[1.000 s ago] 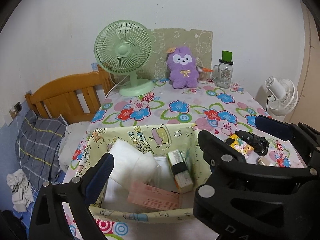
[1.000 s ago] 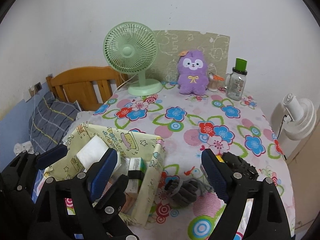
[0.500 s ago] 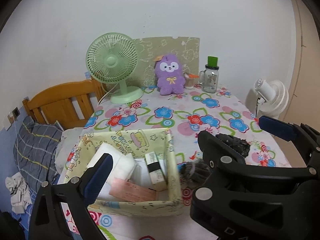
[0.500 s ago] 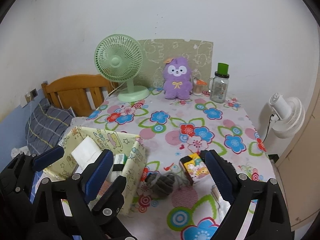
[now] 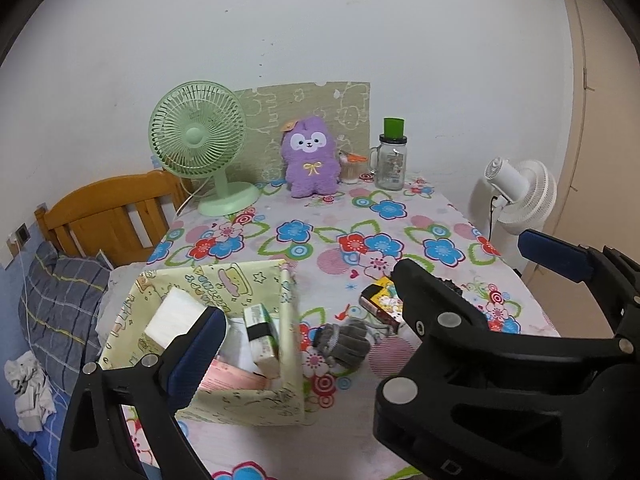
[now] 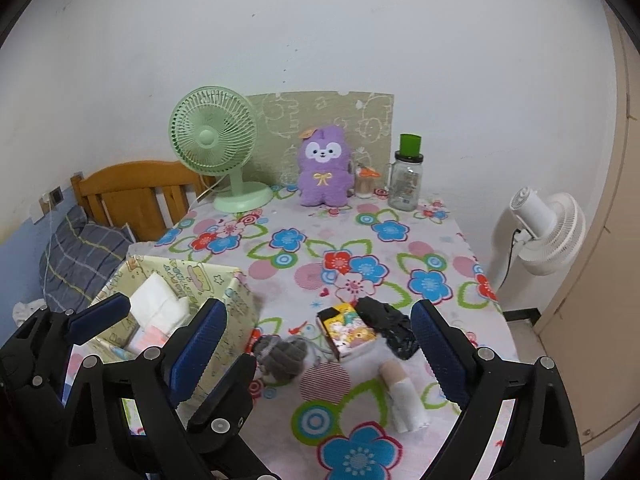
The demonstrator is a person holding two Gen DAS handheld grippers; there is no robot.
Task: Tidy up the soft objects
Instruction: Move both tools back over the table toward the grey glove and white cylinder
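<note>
With both pairs of fingers spread and empty, I hang over the tabletop [image 6: 280, 280].
Right gripper [image 6: 318, 342], its spread just widened, frames the grey glove [image 6: 280, 354] beside the fabric box [image 5: 256, 280]; left gripper [image 5: 360, 292] waits.

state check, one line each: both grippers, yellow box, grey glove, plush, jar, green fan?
left gripper: jaws open, empty
right gripper: jaws open, empty
yellow box: open-topped, holds packets
grey glove: crumpled on the tablecloth beside the box
purple plush: upright at the back
glass jar: upright, green lid on
green fan: upright; whether it runs cannot be told
</note>
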